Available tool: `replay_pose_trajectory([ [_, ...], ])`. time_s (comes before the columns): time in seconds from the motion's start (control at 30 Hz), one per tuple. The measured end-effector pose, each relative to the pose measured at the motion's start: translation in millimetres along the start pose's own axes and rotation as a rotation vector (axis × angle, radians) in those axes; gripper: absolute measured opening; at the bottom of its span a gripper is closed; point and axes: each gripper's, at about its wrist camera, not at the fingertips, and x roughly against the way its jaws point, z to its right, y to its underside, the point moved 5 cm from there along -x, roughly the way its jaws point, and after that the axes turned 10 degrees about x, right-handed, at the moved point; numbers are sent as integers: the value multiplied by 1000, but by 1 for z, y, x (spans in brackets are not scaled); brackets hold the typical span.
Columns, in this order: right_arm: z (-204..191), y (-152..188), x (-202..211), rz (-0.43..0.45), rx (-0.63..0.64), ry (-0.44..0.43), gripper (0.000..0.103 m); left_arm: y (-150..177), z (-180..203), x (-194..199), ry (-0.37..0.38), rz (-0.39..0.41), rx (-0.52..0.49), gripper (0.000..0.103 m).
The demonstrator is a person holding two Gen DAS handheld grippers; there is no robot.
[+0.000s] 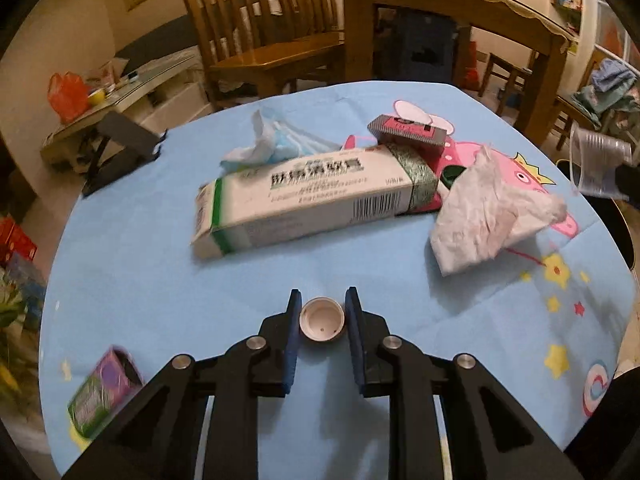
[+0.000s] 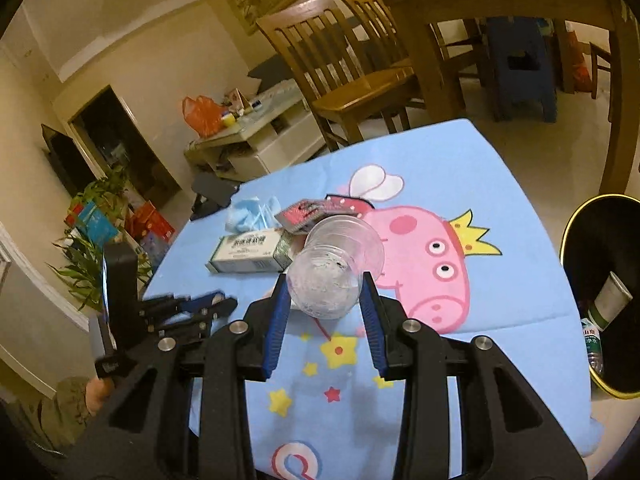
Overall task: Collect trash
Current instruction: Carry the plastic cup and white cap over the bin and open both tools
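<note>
White bottle cap (image 1: 322, 321), hollow side up, on blue cloth, pinched between two blue pads. Clear plastic cup (image 2: 334, 266), tipped on its side, mouth facing away, clamped at the base, held above the cloth. Long white carton (image 1: 308, 196) lying flat mid-table. Crumpled white tissue (image 1: 490, 216) to its right; blue mask (image 1: 266, 142) behind; small pink box (image 1: 408, 130) at its far end; purple-green box (image 1: 102, 392) near the left edge.

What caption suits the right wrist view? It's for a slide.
Right gripper clamps a clear plastic cup above the blue cartoon tablecloth, black bin alongside.
</note>
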Motion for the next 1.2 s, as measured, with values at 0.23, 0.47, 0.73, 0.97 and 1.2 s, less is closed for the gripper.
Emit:
replay_pose_trajectory([
  [0.23,43,-7,36,54,-74,135,35,-19,10,42,87,64,33,20],
  [0.47,125,0,91,70,-143,388,35,-44,85,72,197,123,-66,20],
  [0.73,180,23,111,64,-221,434,35,-40,187,73,282,114,-209,20],
  [0.97,196,30,121,88,-239,435,35,-31,229,61,295,81,-273,20],
  [1.2,216,43,125,80,-302,457,48,-30,257,61,302,82,-315,20],
])
